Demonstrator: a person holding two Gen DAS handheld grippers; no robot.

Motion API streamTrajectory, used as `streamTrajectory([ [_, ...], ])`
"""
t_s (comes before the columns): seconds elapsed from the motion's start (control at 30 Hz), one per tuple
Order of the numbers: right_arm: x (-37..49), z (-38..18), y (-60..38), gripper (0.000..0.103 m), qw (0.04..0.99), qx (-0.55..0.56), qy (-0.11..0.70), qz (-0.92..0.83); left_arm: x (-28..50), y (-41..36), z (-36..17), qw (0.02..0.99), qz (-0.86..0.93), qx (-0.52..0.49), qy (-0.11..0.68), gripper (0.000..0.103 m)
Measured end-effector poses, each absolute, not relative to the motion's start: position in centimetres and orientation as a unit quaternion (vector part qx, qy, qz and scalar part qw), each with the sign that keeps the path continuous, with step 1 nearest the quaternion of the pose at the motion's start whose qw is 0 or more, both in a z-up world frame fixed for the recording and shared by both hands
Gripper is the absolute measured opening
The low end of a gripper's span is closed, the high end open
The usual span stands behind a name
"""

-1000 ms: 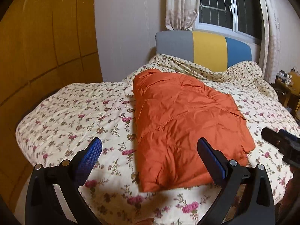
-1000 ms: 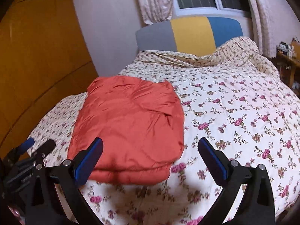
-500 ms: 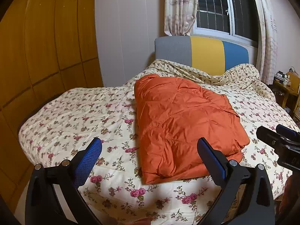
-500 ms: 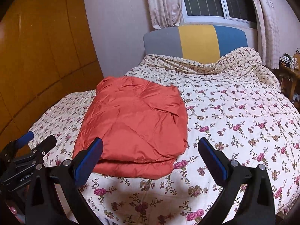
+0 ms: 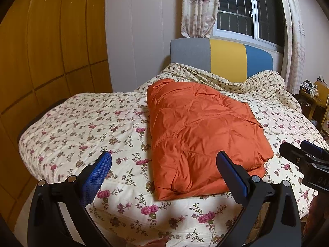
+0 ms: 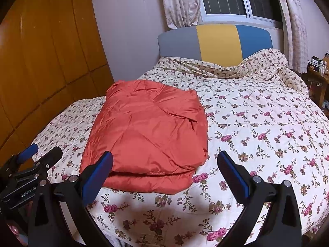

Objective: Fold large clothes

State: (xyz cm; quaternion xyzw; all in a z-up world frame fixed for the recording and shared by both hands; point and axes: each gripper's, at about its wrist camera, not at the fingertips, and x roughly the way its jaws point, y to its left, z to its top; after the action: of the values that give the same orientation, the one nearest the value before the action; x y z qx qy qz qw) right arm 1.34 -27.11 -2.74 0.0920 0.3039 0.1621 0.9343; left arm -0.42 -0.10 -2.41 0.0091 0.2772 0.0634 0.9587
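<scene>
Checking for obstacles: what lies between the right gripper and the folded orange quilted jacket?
Only bare floral bedspread, seen in the right wrist view, separates the right gripper from the jacket.

Folded orange jacket [image 5: 202,138] lying on floral bedspread [image 5: 86,131]; left gripper [image 5: 164,170] spread wide, empty, probably hovering off bed's near edge.

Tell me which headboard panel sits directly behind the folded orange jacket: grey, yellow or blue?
The grey panel, at the left end of the headboard. The orange jacket lies on the left half of the bed; the yellow panel and blue panel stand further right.
</scene>
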Motion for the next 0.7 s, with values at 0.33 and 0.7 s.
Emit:
streamTrajectory([
  [0.33, 1.36, -2.78, -27.09, 0.101, 0.934, 0.092, 0.306, 0.162, -0.40, -0.03, -2.44, 0.959, 0.061, 0.008, 0.275, 0.100],
  [0.7, 1.29, -2.86, -27.30, 0.101, 0.933, 0.092, 0.308, 0.164, -0.22, 0.06, -2.55, 0.958, 0.063, 0.003, 0.281, 0.100],
])
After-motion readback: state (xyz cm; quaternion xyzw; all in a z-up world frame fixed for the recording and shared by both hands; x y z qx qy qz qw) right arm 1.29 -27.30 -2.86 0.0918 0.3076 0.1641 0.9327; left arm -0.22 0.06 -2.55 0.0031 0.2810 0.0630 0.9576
